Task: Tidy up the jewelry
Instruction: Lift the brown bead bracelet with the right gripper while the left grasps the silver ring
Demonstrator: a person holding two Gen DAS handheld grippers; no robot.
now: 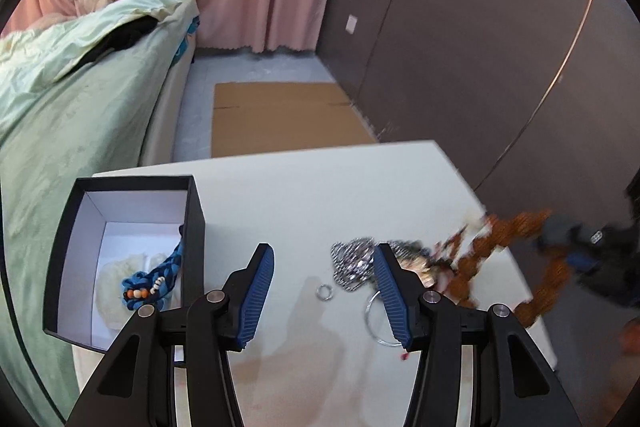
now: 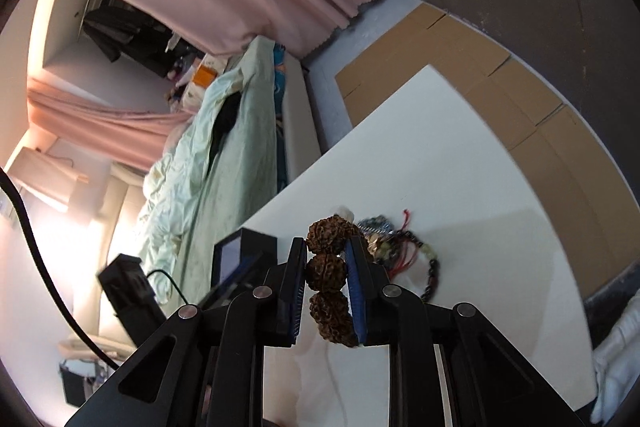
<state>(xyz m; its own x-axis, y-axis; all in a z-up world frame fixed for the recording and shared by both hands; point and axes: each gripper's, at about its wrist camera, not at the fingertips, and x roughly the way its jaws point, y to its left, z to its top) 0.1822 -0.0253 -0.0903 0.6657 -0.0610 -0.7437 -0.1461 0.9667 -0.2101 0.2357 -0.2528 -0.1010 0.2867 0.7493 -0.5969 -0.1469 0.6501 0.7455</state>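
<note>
The brown beads (image 2: 328,277) look rough and wrinkled — like dried seeds. The chain (image 1: 354,263) and small ring (image 1: 324,292) are shiny metal; the tabletop (image 1: 320,187) is smooth, matt white.

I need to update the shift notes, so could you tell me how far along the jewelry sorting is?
Early stage. Done: a blue braided piece already lies in the black box. In hand: the right gripper is clamped on a string of large brown beads. Left: the silver chain pile, a small ring, a wire hoop and a dark bead bracelet sit on the table. The left gripper is open, holding nothing.
</note>
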